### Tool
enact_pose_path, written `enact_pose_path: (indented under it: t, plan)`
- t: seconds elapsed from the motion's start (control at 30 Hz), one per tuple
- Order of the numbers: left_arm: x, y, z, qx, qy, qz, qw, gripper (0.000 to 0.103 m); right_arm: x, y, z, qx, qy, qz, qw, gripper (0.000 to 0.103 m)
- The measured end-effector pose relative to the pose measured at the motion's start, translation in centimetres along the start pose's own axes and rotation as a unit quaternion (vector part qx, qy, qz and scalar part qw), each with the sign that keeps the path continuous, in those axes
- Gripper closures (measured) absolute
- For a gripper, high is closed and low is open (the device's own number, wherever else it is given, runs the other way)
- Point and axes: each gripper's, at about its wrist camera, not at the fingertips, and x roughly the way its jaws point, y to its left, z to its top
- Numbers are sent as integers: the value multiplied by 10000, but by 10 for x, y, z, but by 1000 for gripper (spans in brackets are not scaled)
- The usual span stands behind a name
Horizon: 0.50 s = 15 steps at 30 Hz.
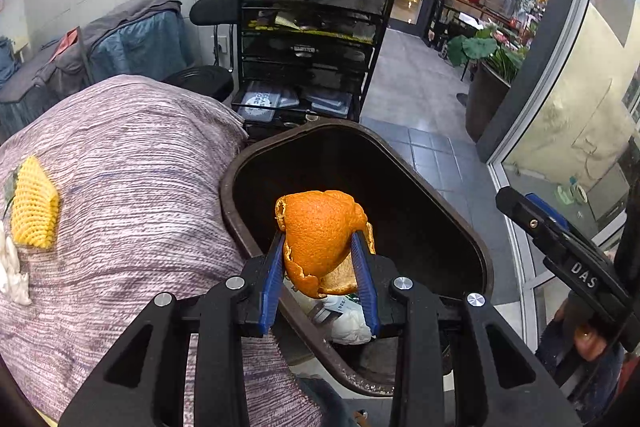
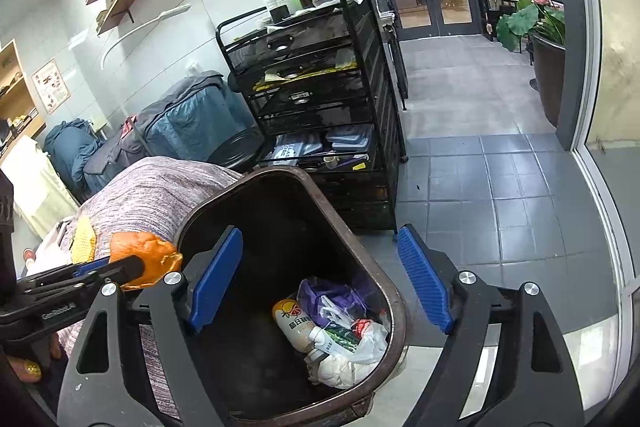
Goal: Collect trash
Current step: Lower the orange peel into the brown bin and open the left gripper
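The left gripper (image 1: pixel 323 261) holds an orange peel (image 1: pixel 320 235) seemingly over the bin (image 1: pixel 460 227), ready to drop, while the right gripper (image 2: pixel 320 279) hangs wide and empty.

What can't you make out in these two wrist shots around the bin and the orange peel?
- Left wrist view: most of the trash in the bin is hidden behind the orange peel and left hand-held gripper.
- Right wrist view: bin's near floor is too dark to read; the bottle label is too small.
- White object is cut off by the left edge.
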Motion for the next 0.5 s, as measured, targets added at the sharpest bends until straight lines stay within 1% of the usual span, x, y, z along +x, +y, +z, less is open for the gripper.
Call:
enact_pose_path:
  t: [0.2, 0.3, 0.33, 0.37, 0.43, 0.5]
  plan:
    - [9, -7, 0, 148, 106, 60, 9998, 70, 0, -4, 0, 43, 6, -36, 10000, 23]
    - [11, -10, -1, 296, 89, 162, 9994, 64, 0, -5, 0, 64, 19, -35, 10000, 23]
    - [11, -12, 0, 350, 61, 217, 9991, 58, 0, -5, 0, 68, 19, -38, 10000, 23]
    - [10, -12, 0, 388, 18, 264, 9989, 49, 0, -5, 0, 67, 19, -43, 10000, 23]
    - [6, -11, -1, 401, -96, 335, 9986, 40, 0, -4, 0, 65, 25, -46, 10000, 23]
    - [0, -10, -1, 399, -187, 380, 9983, 36, 0, -4, 1, 78, 2, -31, 10000, 23]
